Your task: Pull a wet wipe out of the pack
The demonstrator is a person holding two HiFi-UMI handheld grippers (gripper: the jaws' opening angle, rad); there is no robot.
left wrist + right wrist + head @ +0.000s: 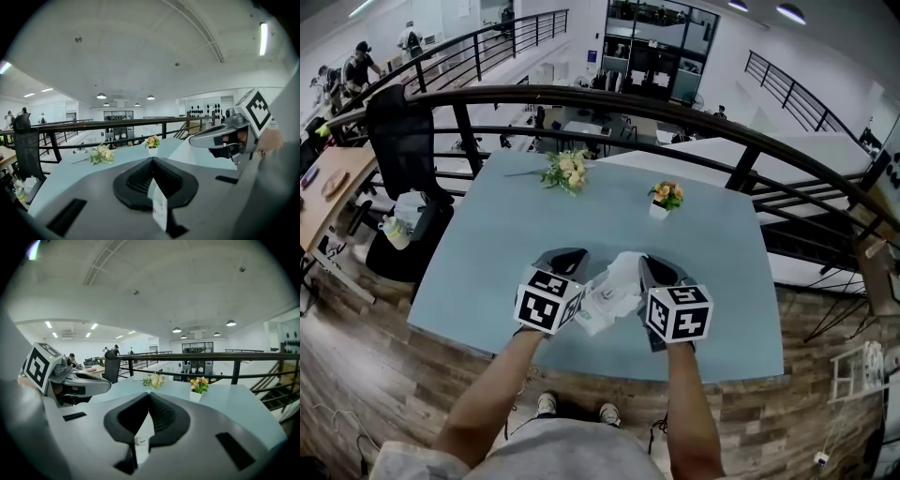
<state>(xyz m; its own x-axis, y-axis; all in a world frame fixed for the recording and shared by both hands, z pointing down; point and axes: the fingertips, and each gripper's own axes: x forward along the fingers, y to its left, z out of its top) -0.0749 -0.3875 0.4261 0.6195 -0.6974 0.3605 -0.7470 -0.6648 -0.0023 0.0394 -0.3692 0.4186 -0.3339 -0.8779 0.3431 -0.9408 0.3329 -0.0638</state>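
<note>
My left tongs (153, 164) pinch the pack (605, 305); my right tongs (149, 397) pinch its flap (142, 441). I should peel up slowly and keep the pack steady.

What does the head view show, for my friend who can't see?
The left gripper and right gripper hold a white pack between them over a blue table. Farther back sit flowers and a small flower pot, before a black railing.

We see a light-blue table (534, 225), black railing (581, 94) behind it, wood-plank floor (356, 375), black office chair (403, 141) at left, round ceiling lights (101, 96) lit.
</note>
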